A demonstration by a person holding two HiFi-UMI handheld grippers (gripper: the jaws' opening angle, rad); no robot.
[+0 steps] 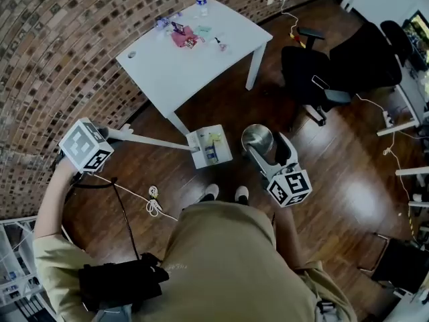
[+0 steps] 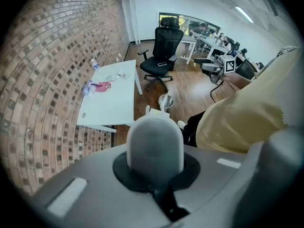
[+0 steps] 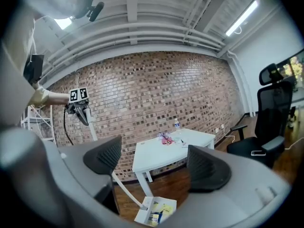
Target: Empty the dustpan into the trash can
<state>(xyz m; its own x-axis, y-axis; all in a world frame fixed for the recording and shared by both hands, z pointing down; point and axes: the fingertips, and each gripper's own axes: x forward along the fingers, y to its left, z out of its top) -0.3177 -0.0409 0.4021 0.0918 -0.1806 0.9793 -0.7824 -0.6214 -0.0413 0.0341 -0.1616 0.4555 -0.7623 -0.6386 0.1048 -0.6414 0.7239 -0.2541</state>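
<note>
Left claw (image 1: pixel 102 134) clamps the long handle (image 1: pixel 151 140) of my white dustpan (image 1: pixel 224 154), right claw (image 3: pixel 154 160) stands open and empty, and the pan's yellow-blue litter (image 1: pixel 212 145) is too small to identify.

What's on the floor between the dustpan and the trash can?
Nothing, just a bare strip of wood floor between the dustpan and trash can, seen in the head view.

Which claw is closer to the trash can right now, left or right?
Right. The right claw hangs open close by the trash can, on the person's side of it. The left claw is far off toward the brick wall, shut on the dustpan handle.
</note>
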